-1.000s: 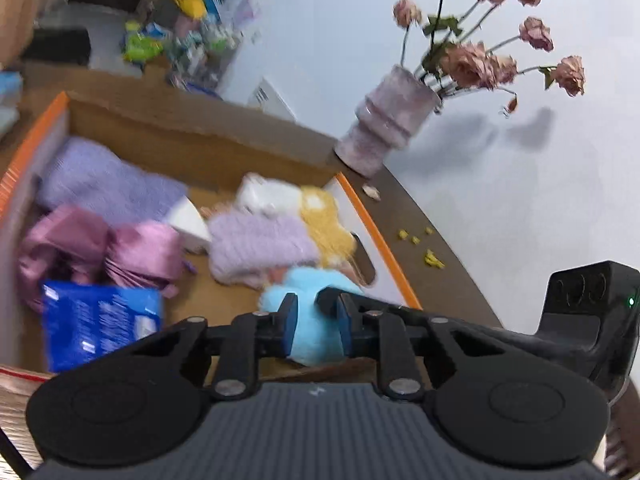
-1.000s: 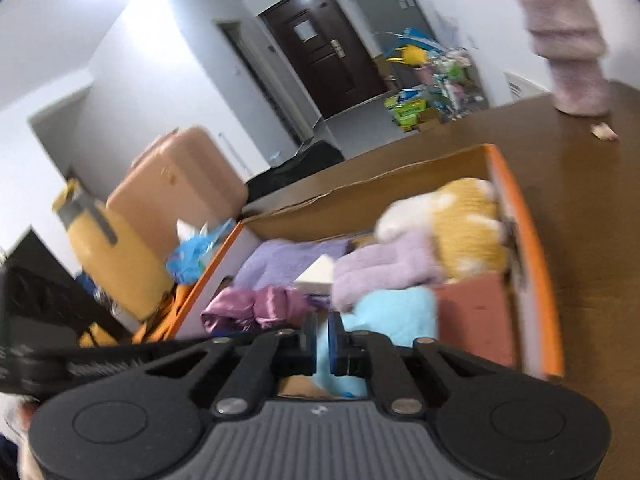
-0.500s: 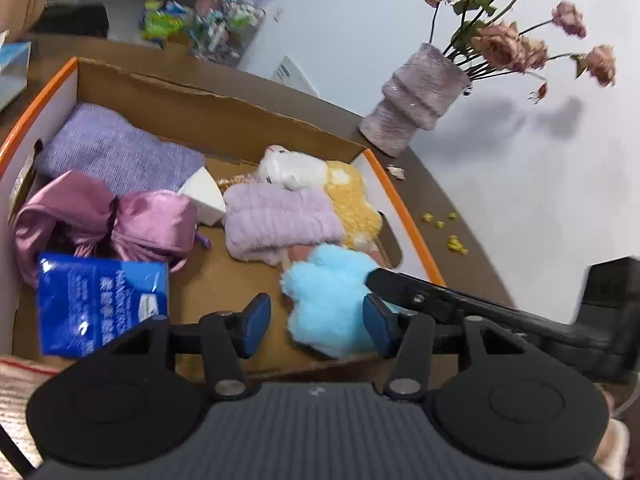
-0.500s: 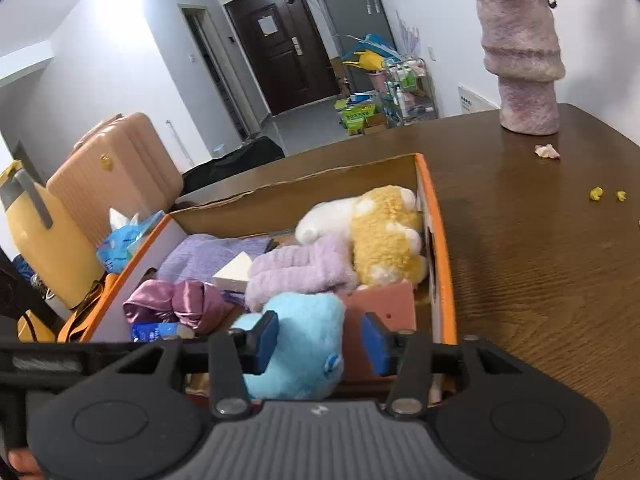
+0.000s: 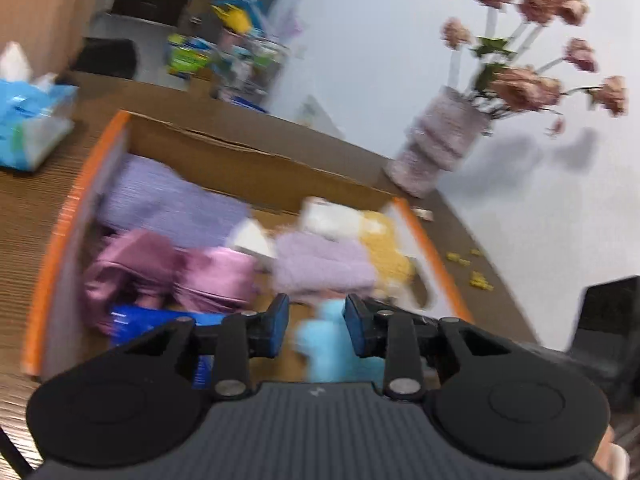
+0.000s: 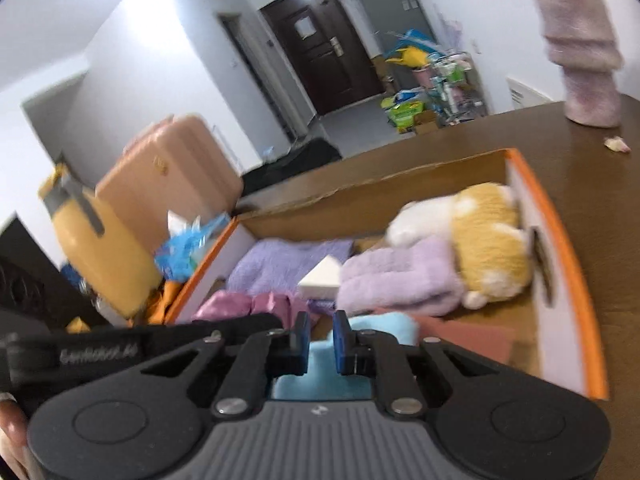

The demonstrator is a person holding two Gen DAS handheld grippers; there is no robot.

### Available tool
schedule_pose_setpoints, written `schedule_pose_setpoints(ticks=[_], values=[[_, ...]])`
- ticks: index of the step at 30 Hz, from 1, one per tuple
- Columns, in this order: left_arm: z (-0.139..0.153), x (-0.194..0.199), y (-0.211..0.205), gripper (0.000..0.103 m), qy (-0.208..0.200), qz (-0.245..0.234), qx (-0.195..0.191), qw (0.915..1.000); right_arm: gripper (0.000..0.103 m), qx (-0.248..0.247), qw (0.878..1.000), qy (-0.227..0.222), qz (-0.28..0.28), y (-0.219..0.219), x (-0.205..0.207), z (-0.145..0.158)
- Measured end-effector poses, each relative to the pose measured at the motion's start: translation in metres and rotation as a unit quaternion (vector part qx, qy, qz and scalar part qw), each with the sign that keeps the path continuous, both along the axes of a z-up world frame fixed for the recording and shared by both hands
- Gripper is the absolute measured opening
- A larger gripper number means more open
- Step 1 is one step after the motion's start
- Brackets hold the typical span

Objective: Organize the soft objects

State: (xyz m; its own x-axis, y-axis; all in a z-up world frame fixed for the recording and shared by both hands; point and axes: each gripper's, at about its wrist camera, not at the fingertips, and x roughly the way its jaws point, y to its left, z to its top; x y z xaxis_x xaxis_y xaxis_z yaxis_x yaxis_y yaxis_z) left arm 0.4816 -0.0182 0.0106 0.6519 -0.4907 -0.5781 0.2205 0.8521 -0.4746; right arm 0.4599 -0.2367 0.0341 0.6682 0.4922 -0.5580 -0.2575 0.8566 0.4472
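An orange-rimmed cardboard box [image 5: 256, 160] [image 6: 560, 240] on the wooden table holds soft things: a lilac knit cloth [image 5: 160, 204] [image 6: 280, 264], a pink satin scrunchie [image 5: 168, 276] [image 6: 248, 304], a purple fluffy towel [image 5: 320, 268] [image 6: 400, 280], a yellow-and-white plush [image 5: 380, 240] [image 6: 480, 248], a white sponge wedge [image 6: 320, 280] and a blue packet [image 5: 160, 320]. My left gripper [image 5: 314, 322] is open over a light blue plush [image 5: 324, 344] at the box's near edge. My right gripper [image 6: 320, 334] is nearly shut, with a small gap, above the same plush [image 6: 384, 330].
A pink vase with dried roses [image 5: 436, 152] [image 6: 580, 52] stands on the table beyond the box. A blue tissue pack [image 5: 28, 120] lies left of it. Yellow crumbs [image 5: 472, 268] dot the table at right. Suitcases [image 6: 160, 184] stand on the floor.
Both grippers had opened half a second ago, leaving the light blue plush in the box. Since then both have pulled back, and the right jaws have narrowed again. Both views are blurred.
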Motion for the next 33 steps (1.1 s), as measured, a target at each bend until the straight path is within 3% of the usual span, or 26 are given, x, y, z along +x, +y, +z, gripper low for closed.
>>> schedule_pose_setpoints(ticks=[4, 6, 9, 11, 13, 16, 19, 21, 23, 25, 28, 30, 33], values=[[-0.003, -0.007, 0.007, 0.038, 0.006, 0.009, 0.035, 0.9993, 0.02, -0.006, 1.0, -0.019, -0.012, -0.002, -0.011, 0.007], [0.004, -0.025, 0.01, 0.056, -0.013, -0.01, 0.041, 0.999, 0.033, -0.015, 0.999, -0.04, -0.009, -0.017, -0.029, 0.018], [0.014, -0.066, 0.004, 0.076, -0.055, -0.022, 0.074, 0.9955, 0.052, -0.073, 0.995, -0.061, 0.001, -0.044, -0.068, 0.027], [0.013, -0.1, -0.006, 0.081, -0.084, -0.033, 0.089, 0.9919, 0.058, -0.096, 0.994, -0.061, 0.004, -0.063, -0.099, 0.021], [0.007, -0.123, -0.02, 0.084, -0.096, -0.053, 0.08, 0.9908, 0.061, -0.1, 0.994, -0.051, -0.006, -0.08, -0.13, 0.01], [-0.006, -0.141, -0.051, 0.084, -0.101, -0.082, 0.064, 0.9894, 0.06, -0.075, 0.995, -0.053, -0.034, -0.093, -0.155, -0.011], [-0.021, -0.144, -0.082, 0.077, -0.11, -0.11, 0.044, 0.9868, 0.028, -0.034, 0.998, -0.034, -0.044, -0.098, -0.151, -0.033], [-0.032, -0.144, -0.095, 0.058, -0.094, -0.104, 0.056, 0.9886, 0.025, 0.01, 0.998, -0.032, -0.046, -0.101, -0.156, -0.039], [-0.037, -0.153, -0.092, 0.057, -0.077, -0.101, 0.047, 0.9908, 0.02, 0.029, 0.998, -0.031, -0.043, -0.098, -0.17, -0.04], [-0.035, -0.17, -0.074, 0.057, -0.068, -0.102, 0.018, 0.9923, 0.02, 0.014, 0.998, -0.055, -0.032, -0.085, -0.195, -0.038], [-0.034, -0.196, -0.037, 0.068, -0.043, -0.076, -0.032, 0.9957, 0.02, -0.024, 0.996, -0.088, -0.001, -0.054, -0.235, -0.039], [-0.032, -0.213, -0.021, 0.068, -0.032, -0.054, -0.038, 0.9973, 0.02, -0.118, 0.981, -0.152, 0.019, -0.014, -0.265, -0.036], [-0.025, -0.235, -0.01, 0.07, -0.052, -0.04, -0.026, 0.9975, 0.022, -0.2, 0.955, -0.206, 0.077, 0.042, -0.293, -0.041]])
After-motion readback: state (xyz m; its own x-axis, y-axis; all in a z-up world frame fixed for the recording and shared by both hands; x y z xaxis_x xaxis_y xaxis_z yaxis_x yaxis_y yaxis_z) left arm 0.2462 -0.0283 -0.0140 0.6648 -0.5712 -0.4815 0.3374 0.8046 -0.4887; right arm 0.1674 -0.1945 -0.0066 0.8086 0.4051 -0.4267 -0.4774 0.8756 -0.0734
